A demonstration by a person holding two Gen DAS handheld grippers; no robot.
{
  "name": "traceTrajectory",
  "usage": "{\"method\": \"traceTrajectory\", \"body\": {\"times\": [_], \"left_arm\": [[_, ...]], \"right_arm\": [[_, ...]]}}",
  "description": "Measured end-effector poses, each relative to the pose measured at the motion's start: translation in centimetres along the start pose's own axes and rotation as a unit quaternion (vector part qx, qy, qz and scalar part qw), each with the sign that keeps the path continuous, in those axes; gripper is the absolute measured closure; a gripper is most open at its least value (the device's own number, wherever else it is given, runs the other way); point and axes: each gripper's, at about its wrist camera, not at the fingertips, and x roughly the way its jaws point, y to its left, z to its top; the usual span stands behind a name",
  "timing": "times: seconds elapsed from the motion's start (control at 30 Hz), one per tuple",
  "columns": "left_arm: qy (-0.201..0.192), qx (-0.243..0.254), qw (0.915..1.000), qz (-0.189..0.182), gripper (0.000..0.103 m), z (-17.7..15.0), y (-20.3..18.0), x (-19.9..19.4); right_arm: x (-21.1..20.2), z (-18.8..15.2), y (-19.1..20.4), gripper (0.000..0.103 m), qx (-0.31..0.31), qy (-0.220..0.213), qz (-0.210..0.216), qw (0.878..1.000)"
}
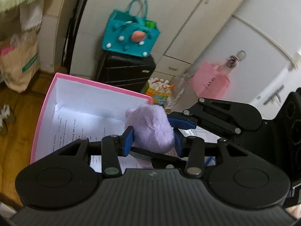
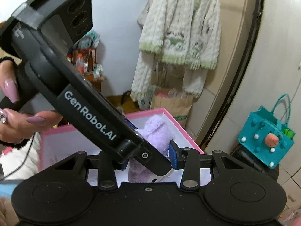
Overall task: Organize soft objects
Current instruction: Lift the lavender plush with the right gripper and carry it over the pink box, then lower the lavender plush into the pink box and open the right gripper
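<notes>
A purple plush toy (image 1: 152,128) hangs over an open pink box (image 1: 45,111) with white inner walls and printed paper sheets on its bottom. My left gripper (image 1: 153,141) is shut on the toy, its blue pads pressing both sides. From the right, a blue finger (image 1: 181,123) of the other gripper also presses into the plush. In the right wrist view my right gripper (image 2: 148,160) is shut on the same purple plush toy (image 2: 158,131) above the pink box (image 2: 169,113). The left gripper's black body (image 2: 90,109), held by a hand (image 2: 22,124), crosses in front and hides the right gripper's left pad.
A teal felt bag (image 1: 129,35) sits on a black suitcase (image 1: 124,71) behind the box. A pink paper bag (image 1: 210,82) hangs on a white door. A brown paper bag (image 1: 20,64) stands on the wooden floor at left. A knitted sweater (image 2: 180,37) hangs on the wall.
</notes>
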Motion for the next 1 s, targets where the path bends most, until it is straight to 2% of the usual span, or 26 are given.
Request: {"method": "traceTrajectory", "body": {"times": [0.17,0.33,0.57,0.7,0.77,0.9,1.0], "left_arm": [[0.011,-0.040,0.9992,0.000,0.063,1.0,2.5,3.6],[0.039,-0.081,0.9959,-0.006,0.063,0.5,4.6,6.9],[0.058,-0.070,0.9955,0.023,0.066,0.5,4.9,8.4],[0.061,-0.076,0.9948,0.027,0.069,0.7,5.6,8.6],[0.061,-0.074,0.9949,0.032,0.076,0.6,5.7,8.6],[0.073,-0.064,0.9948,0.031,0.080,0.5,5.5,8.9],[0.077,-0.054,0.9946,0.044,0.082,0.7,5.4,8.9]], "right_arm": [[3.8,-0.6,-0.5,0.056,-0.062,0.044,-0.018,0.997],[6.1,-1.9,-0.9,0.057,-0.063,0.082,-0.009,0.995],[8.4,-2.0,-0.7,0.062,-0.083,0.115,-0.015,0.990],[9.8,-2.5,-0.4,0.063,-0.095,0.142,-0.033,0.985],[10.3,-2.8,-0.5,0.063,-0.087,0.151,-0.032,0.984],[10.2,-3.0,-0.2,0.062,-0.096,0.150,-0.024,0.984],[9.5,-3.1,-0.4,0.059,-0.087,0.147,-0.014,0.985]]}}
